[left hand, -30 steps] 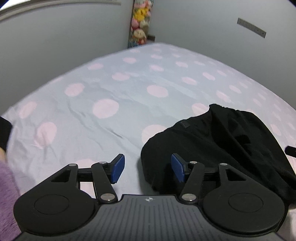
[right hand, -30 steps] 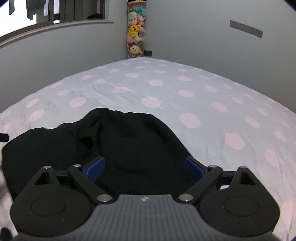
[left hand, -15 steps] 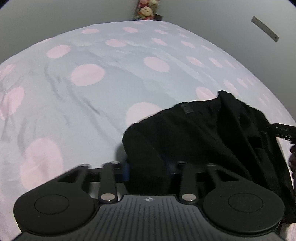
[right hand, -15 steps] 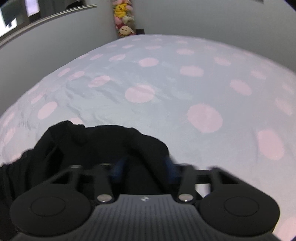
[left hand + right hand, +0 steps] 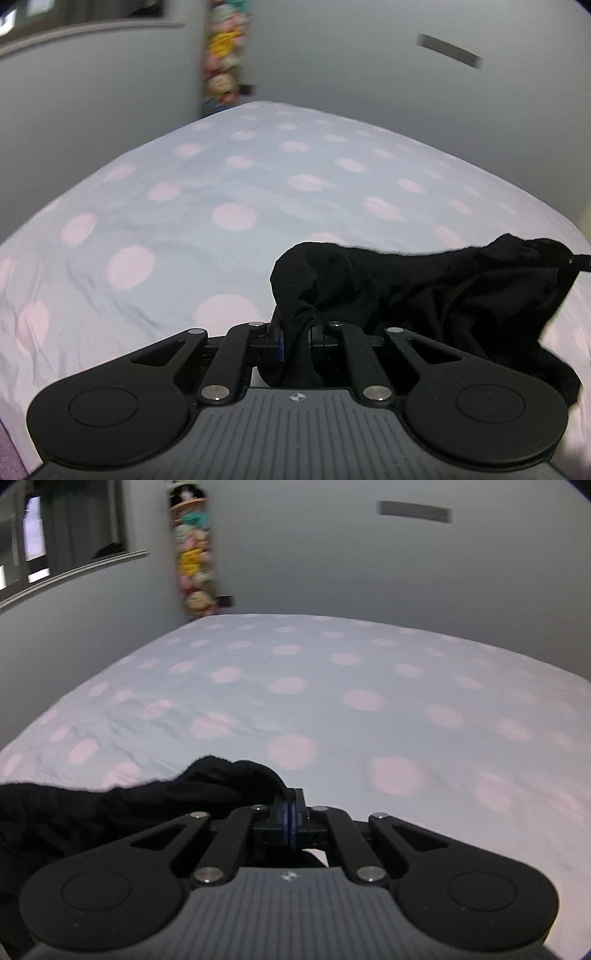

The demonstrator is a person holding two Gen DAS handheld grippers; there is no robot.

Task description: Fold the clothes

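Observation:
A black garment hangs stretched between my two grippers above the bed. My left gripper is shut on one bunched corner of it, the cloth pinched between the blue pads. In the right wrist view the garment trails off to the left, and my right gripper is shut on its other corner. The tip of the right gripper shows at the right edge of the left wrist view, holding the far end of the cloth.
The bed sheet is pale blue with pink dots and spreads out ahead. Grey walls stand behind it. A hanging column of plush toys fills the far corner. A window is at the upper left.
Both grippers were open over the garment lying on the bed. They dropped onto it, shut on its two corners and lifted it off the sheet.

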